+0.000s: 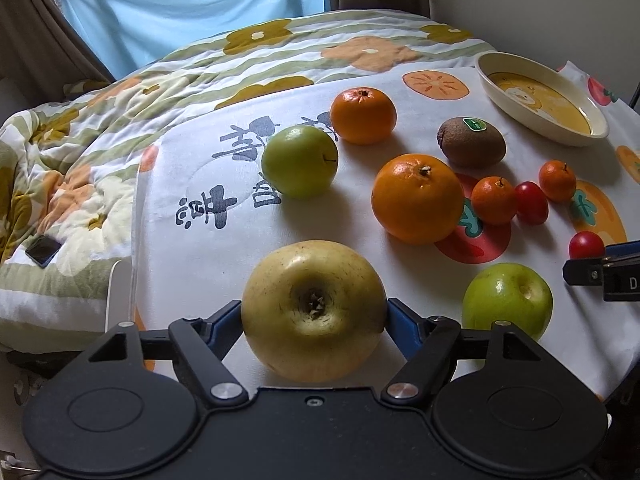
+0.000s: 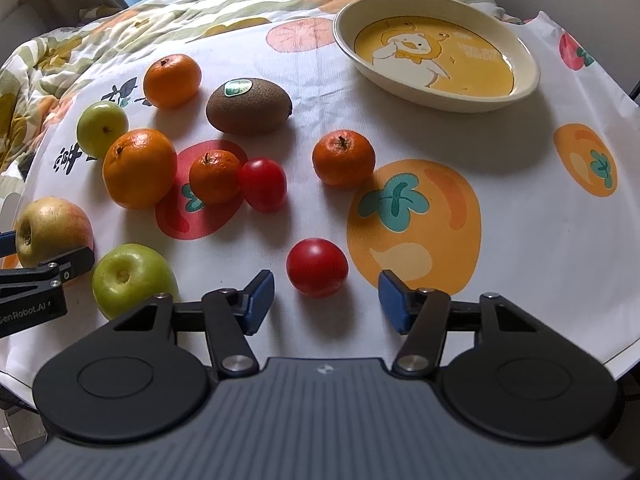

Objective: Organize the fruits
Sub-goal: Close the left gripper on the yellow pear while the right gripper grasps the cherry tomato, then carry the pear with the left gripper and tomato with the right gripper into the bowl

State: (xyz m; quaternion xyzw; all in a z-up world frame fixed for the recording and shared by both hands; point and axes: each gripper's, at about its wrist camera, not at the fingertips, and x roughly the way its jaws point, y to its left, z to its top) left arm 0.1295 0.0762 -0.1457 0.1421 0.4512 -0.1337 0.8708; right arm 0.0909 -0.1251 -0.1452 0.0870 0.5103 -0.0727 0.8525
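Note:
A big yellow apple rests on the fruit-print cloth with my left gripper shut on it, a blue pad pressing each flank. From the right wrist, the same apple shows at the left edge. My right gripper is open. A round red tomato lies just ahead of its blue fingertips, with a gap on both sides. The cream duck dish stands empty at the far right.
Spread over the cloth are two green apples, two oranges, a kiwi, two small tangerines and an oval tomato. A phone lies on the quilt at left.

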